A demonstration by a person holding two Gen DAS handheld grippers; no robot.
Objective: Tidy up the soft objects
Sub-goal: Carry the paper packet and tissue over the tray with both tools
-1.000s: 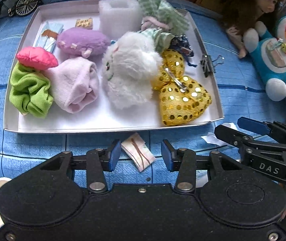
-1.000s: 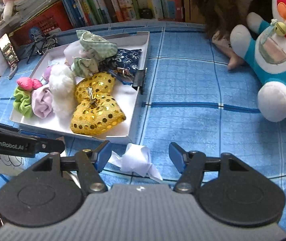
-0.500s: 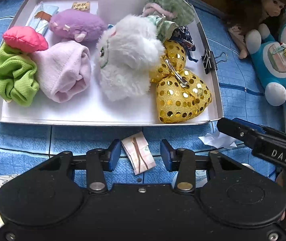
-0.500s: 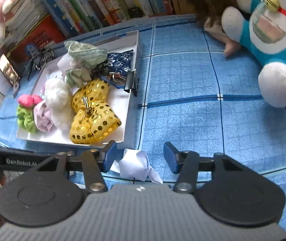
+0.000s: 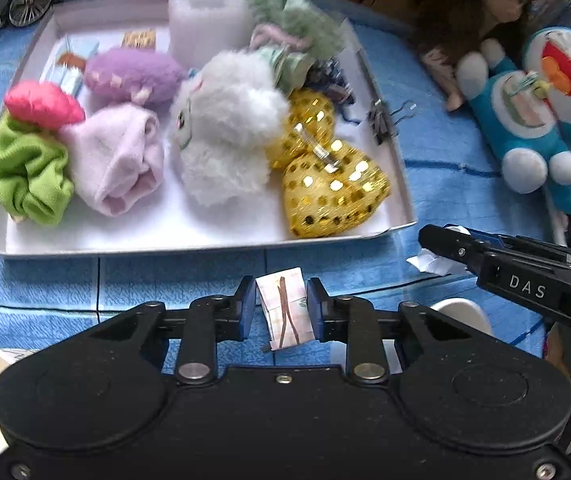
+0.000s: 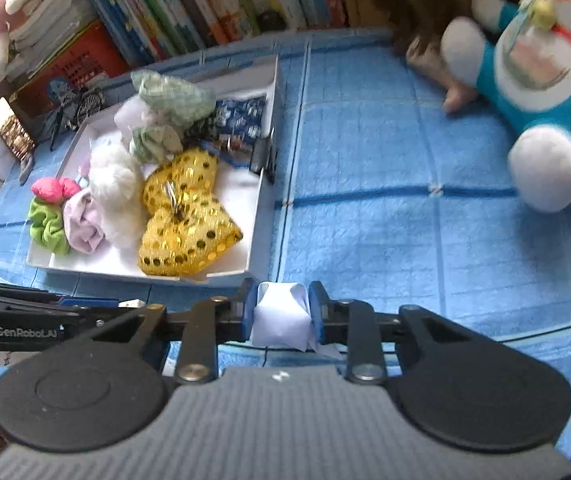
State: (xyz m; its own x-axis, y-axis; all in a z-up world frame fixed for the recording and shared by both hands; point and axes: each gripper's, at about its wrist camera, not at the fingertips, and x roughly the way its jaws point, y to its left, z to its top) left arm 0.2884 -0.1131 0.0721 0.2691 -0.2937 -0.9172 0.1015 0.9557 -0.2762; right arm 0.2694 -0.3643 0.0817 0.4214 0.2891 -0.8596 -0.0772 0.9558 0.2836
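Observation:
My left gripper [image 5: 281, 304] is shut on a small folded pink-and-white packet [image 5: 285, 312], in front of the white tray [image 5: 189, 246]. My right gripper [image 6: 281, 308] is shut on a crumpled white cloth [image 6: 281, 318] just off the tray's near corner [image 6: 225, 276]. The tray holds a gold sequin bow [image 5: 325, 176], a white fluffy toy [image 5: 225, 128], a pink cloth roll [image 5: 117, 160], a green scrunchie [image 5: 25, 176], a purple plush [image 5: 133, 76] and several more soft things. The right gripper also shows at the right of the left wrist view [image 5: 437, 240].
A Doraemon plush [image 5: 533, 120] and a brown-haired doll [image 5: 485, 28] lie right of the tray on the blue cloth [image 6: 385, 240]. A binder clip [image 5: 381, 120] sits on the tray's right rim. Books [image 6: 205, 4] line the back. A toy bicycle [image 5: 25, 4] stands far left.
Both grippers have closed: the left onto the folded packet, the right onto the white cloth. Both were open around these things before.

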